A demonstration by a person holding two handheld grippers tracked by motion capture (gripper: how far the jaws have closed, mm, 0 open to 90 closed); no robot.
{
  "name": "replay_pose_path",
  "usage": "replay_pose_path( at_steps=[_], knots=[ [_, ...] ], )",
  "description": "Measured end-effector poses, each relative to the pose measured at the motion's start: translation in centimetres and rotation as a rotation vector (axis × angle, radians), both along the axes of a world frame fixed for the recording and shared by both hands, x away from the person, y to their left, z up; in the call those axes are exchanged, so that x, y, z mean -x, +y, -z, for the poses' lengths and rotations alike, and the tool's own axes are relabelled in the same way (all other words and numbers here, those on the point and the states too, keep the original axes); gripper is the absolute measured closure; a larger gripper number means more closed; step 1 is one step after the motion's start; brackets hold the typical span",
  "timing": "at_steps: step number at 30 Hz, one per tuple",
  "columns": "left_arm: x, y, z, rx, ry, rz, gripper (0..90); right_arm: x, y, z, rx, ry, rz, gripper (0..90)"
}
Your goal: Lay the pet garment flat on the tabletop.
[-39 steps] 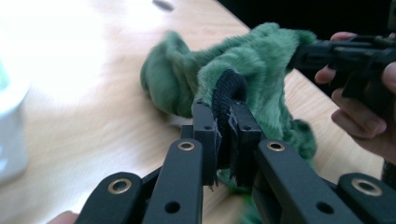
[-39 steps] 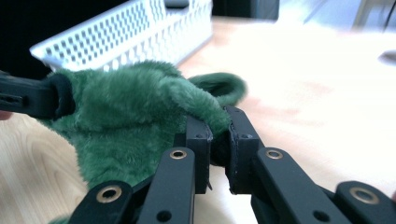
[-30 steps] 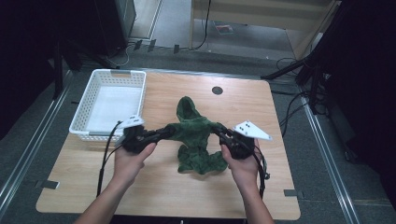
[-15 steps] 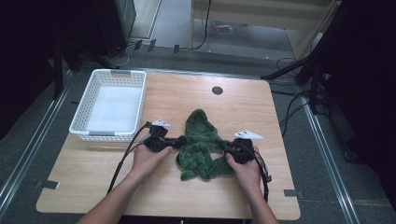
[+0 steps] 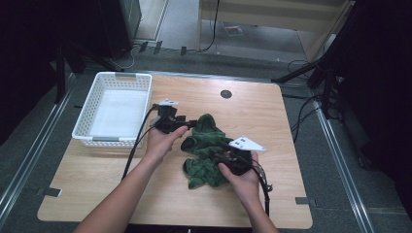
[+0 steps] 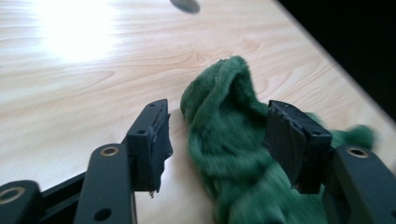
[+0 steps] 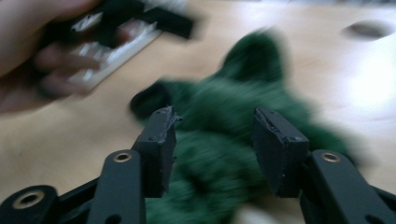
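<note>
Both tools, left tool and right tool, gape over the green cloth (crumpled); white basket sits beside

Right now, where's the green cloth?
In the high view the cloth lies bunched mid-table, right of the basket, between the left gripper and the right gripper.
</note>
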State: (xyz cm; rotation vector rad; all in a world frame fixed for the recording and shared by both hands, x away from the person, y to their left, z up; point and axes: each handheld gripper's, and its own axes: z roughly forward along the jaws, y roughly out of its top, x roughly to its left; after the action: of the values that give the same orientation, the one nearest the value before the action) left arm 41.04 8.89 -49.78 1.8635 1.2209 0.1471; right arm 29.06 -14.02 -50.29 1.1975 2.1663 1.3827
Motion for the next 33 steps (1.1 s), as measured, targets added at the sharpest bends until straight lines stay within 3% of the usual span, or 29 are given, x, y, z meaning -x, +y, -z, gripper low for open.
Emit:
replay_pose_path(
  at_steps=[3, 4, 7, 8, 10, 12, 14, 16, 20, 22, 23, 26, 28, 31, 33],
  knots=[
    [-1.9, -2.1, 1.0, -0.066, 0.017, 0.012, 35.7, 0.4, 1.4, 1.4, 0.036, 0.034, -0.043, 55.1],
    [-2.5, -2.6, 1.4, -0.095, 0.021, -0.002, 34.9, 0.5, 1.6, 1.6, 0.057, 0.033, -0.039, 56.7],
    [-4.1, -3.6, 2.4, -0.192, 0.045, -0.049, 38.9, 0.8, 1.4, 2.3, 0.061, 0.039, -0.022, 59.2],
    [-4.4, -3.8, 2.6, -0.205, 0.043, -0.052, 42.7, 0.8, 1.4, 2.7, 0.063, 0.055, -0.026, 59.5],
    [-4.9, -4.2, 2.8, -0.248, 0.008, -0.047, 58.7, 0.9, 1.5, 3.4, 0.090, 0.067, -0.034, 62.5],
    [-5.1, -4.5, 2.8, -0.240, -0.010, -0.030, 75.6, 1.0, 1.6, 3.9, 0.109, 0.075, -0.042, 66.9],
    [-5.4, -4.8, 2.6, -0.252, -0.046, -0.012, 86.3, 1.0, 1.8, 4.3, 0.119, 0.099, -0.062, 72.3],
    [-5.4, -5.1, 1.9, -0.257, -0.104, -0.032, 87.7, 1.0, 1.9, 4.4, 0.121, 0.115, -0.070, 75.2],
    [-4.8, -5.3, -0.2, -0.186, -0.269, -0.094, 88.0, 1.3, 1.9, 4.2, 0.128, 0.140, -0.057, 79.7],
    [-4.7, -5.5, -0.6, -0.195, -0.326, -0.122, 88.1, 1.4, 1.7, 4.3, 0.126, 0.149, -0.043, 80.4],
    [-5.0, -5.6, -0.4, -0.196, -0.322, -0.127, 88.1, 1.4, 1.6, 4.3, 0.123, 0.147, -0.042, 80.6],
    [-6.4, -5.6, 1.8, -0.199, -0.202, -0.126, 87.8, 1.0, 1.3, 4.3, 0.097, 0.177, -0.034, 79.3],
    [-6.8, -5.4, 2.9, -0.193, -0.160, -0.129, 87.3, 1.0, 1.2, 4.3, 0.089, 0.179, -0.032, 76.5],
    [-7.0, -5.4, 3.8, -0.185, -0.153, -0.111, 82.8, 0.9, 0.8, 4.0, 0.064, 0.179, -0.045, 69.0],
    [-7.2, -5.3, 3.9, -0.169, -0.146, -0.122, 69.9, 0.9, 0.5, 3.7, 0.059, 0.160, -0.035, 65.8]
  ],
)
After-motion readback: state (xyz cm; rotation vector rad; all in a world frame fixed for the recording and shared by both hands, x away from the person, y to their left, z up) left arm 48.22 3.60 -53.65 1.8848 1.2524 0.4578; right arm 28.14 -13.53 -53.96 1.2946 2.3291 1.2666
